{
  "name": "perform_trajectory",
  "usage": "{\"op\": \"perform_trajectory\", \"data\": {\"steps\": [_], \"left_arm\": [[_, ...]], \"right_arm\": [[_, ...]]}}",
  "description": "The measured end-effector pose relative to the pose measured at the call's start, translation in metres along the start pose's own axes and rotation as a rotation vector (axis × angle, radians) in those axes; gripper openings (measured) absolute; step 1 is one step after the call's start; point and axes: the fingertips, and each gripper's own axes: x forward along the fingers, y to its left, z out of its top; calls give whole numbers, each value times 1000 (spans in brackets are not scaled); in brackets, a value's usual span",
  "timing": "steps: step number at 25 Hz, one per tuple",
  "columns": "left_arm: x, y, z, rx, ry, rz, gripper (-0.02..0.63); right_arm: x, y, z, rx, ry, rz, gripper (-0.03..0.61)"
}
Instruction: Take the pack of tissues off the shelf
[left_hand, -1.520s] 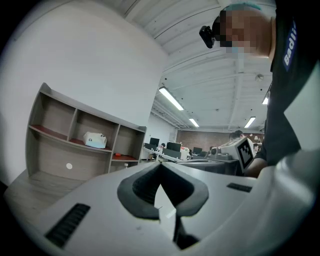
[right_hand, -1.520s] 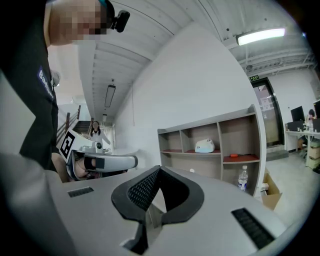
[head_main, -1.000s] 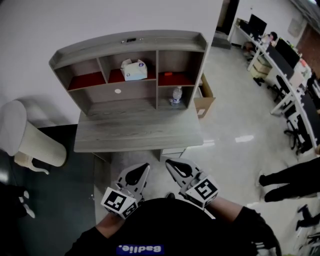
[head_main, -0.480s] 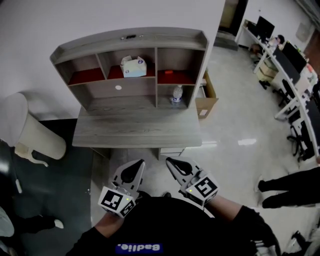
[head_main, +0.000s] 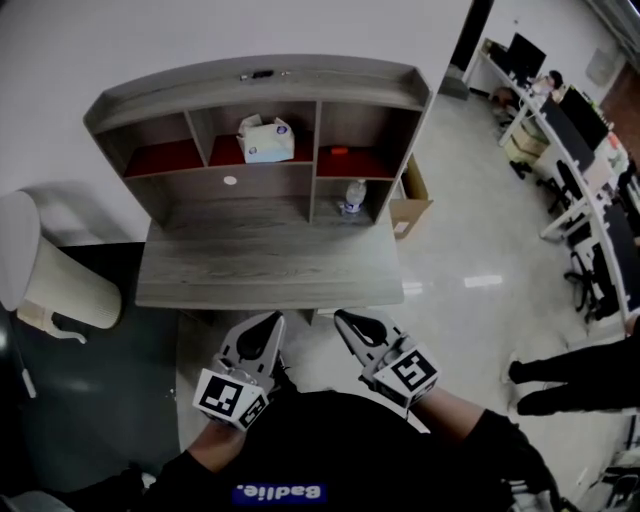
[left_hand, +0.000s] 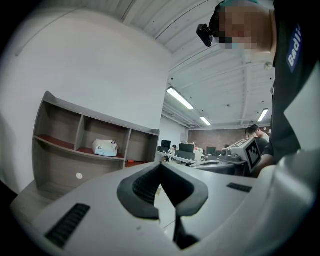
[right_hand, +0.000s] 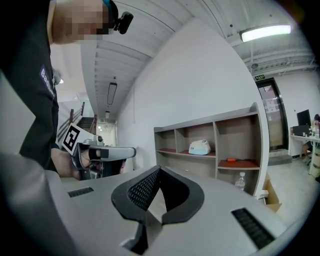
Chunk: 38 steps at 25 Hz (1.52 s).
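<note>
The pack of tissues (head_main: 265, 139), white and pale blue, lies on the red-lined upper middle compartment of the grey wooden shelf unit (head_main: 255, 80) at the back of the desk. It also shows in the left gripper view as the tissues (left_hand: 105, 147) and in the right gripper view as the tissues (right_hand: 199, 147), far ahead in both. My left gripper (head_main: 270, 322) and right gripper (head_main: 343, 321) are held side by side just short of the desk's front edge, well away from the shelf. Both are shut with nothing in them: left gripper (left_hand: 160, 166), right gripper (right_hand: 158, 170).
A water bottle (head_main: 353, 195) stands in the lower right compartment and a small orange thing (head_main: 340, 151) lies above it. The desk top (head_main: 270, 262) lies between me and the shelf. A cardboard box (head_main: 411, 198) sits to the right, a white chair (head_main: 55, 285) to the left, and office desks and a person's legs (head_main: 575, 370) at far right.
The desk and shelf have come nearer in the head view. Both grippers have moved forward together toward the desk's front edge, still shut and empty.
</note>
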Motion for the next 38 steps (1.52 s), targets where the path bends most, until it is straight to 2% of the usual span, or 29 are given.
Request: {"op": "perform_trajectory", "data": {"steps": [13,22,32,38], "left_arm": [[71,115,38,42,23,-52,2],[99,171,51,27,32,-125,2],[126,189,47,25,64,-119,2],[149,189,51,50,72,-64,3]], "right_arm": [[99,-58,35,-16,-6,-120,29],[153,-72,46,-23,-11,-198,29],[171,-89,35,1,-2,-188,29],[168,-114,40,3,-19,-148,29]]}}
